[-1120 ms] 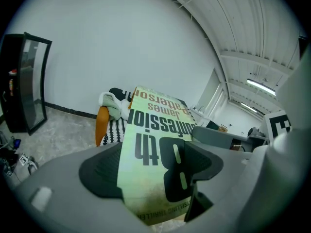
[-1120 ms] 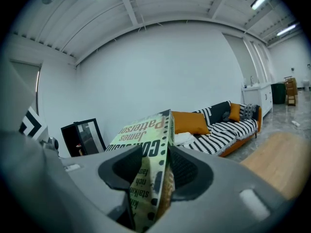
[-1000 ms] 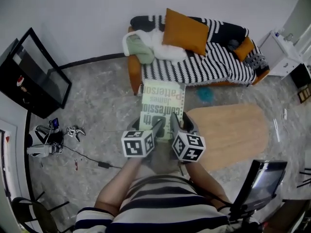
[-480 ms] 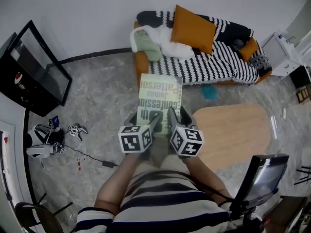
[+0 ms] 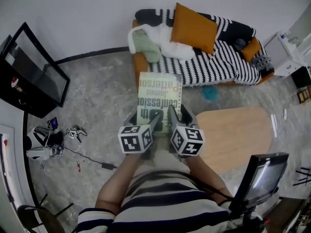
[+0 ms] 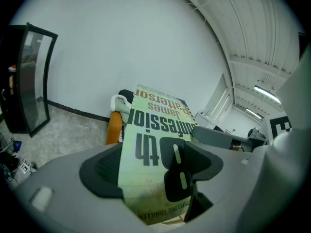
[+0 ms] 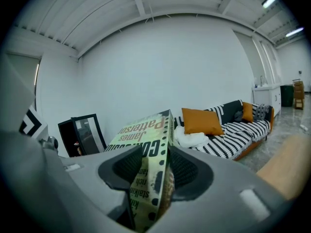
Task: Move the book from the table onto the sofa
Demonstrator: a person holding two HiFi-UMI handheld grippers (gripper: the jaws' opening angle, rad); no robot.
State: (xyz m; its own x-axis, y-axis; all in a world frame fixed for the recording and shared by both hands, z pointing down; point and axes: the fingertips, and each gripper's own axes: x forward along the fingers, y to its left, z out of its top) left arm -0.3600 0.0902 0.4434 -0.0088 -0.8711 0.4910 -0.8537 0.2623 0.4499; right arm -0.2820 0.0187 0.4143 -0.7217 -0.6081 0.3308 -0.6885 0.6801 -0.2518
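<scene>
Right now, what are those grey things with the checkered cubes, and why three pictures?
A person holds a grabbing tool in each hand. The left tool and right tool both pinch one book, up in the air. One picture comes from a camera on the person's head, looking down. The other two come from cameras on the tools, showing their jaws up close. Ahead is a striped sofa; the wooden table is at the right.

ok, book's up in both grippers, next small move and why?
Probably carry the book forward to the sofa: the left gripper and right gripper both clamp it, and it hangs over floor, short of the striped seat.
</scene>
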